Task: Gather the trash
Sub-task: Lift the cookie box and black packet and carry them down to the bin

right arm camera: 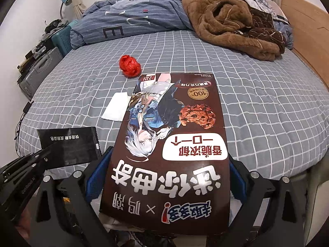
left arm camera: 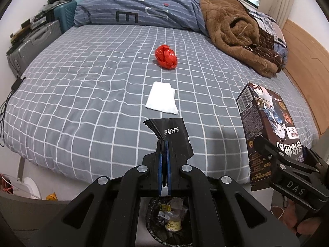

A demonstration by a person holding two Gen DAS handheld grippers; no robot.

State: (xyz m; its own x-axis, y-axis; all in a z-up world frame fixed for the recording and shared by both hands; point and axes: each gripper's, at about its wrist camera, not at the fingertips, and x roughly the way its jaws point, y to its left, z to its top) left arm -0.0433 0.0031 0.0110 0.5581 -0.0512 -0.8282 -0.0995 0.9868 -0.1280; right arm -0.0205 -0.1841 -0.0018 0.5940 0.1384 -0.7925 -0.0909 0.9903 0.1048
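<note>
My left gripper (left arm camera: 163,144) is shut on a black foil wrapper (left arm camera: 171,133), held above the bed's near edge; the wrapper also shows in the right wrist view (right arm camera: 67,146). My right gripper (right arm camera: 166,164) is shut on a brown cookie box (right arm camera: 170,150), seen also in the left wrist view (left arm camera: 265,131). A crumpled red plastic bag (left arm camera: 166,56) (right arm camera: 130,65) and a white tissue (left arm camera: 162,98) (right arm camera: 115,106) lie on the grey checked sheet (left arm camera: 82,94). A trash bin with a black liner (left arm camera: 170,216) sits below the left gripper, holding scraps.
A brown fleece blanket (left arm camera: 236,33) and a blue striped duvet (left arm camera: 139,8) lie at the far side of the bed. Suitcases (left arm camera: 35,43) stand at the left. A wooden bed frame (left arm camera: 304,61) runs along the right. A cable (left arm camera: 8,103) hangs at the left edge.
</note>
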